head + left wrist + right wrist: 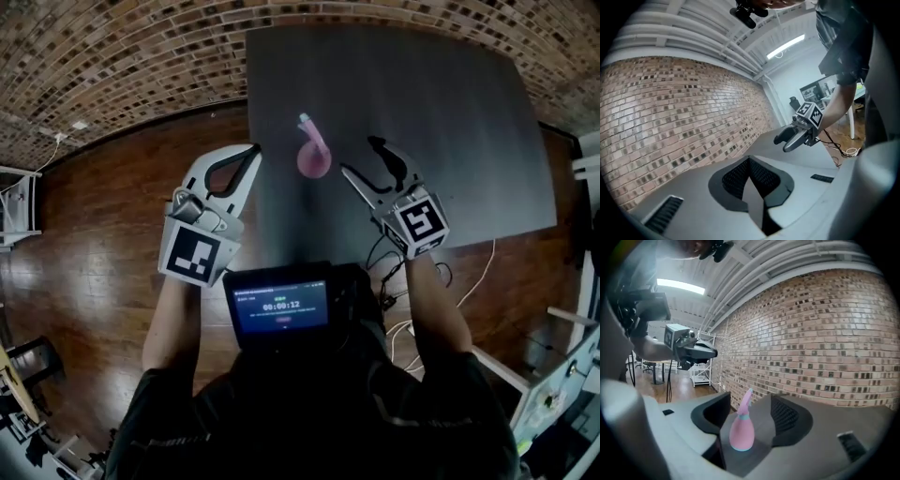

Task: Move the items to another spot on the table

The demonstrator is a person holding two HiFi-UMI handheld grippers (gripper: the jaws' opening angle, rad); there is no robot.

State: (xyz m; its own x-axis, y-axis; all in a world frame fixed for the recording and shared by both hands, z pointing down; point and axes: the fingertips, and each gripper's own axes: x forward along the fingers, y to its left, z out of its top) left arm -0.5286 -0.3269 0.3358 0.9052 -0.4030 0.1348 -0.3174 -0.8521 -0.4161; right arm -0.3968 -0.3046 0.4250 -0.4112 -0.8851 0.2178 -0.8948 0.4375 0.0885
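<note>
A pink spray bottle (314, 155) with a pale blue collar stands upright on the dark table (450, 112). My right gripper (361, 157) hovers just right of it, jaws open and empty. In the right gripper view the bottle (740, 432) stands ahead in line with the gap of the right gripper (747, 416), and neither pad touches it. My left gripper (253, 150) is at the table's left edge, left of the bottle, its fingertips meeting with nothing between them. The left gripper view shows the left gripper (751, 164) shut and the right gripper (787, 140) across the table.
The table's left edge (251, 197) runs beside the wooden floor (103, 234). A brick wall (141, 56) stands behind the table. Cables (403, 281) lie on the floor at the near right. A small screen (281, 305) sits at the person's chest. A white rack (14, 206) stands far left.
</note>
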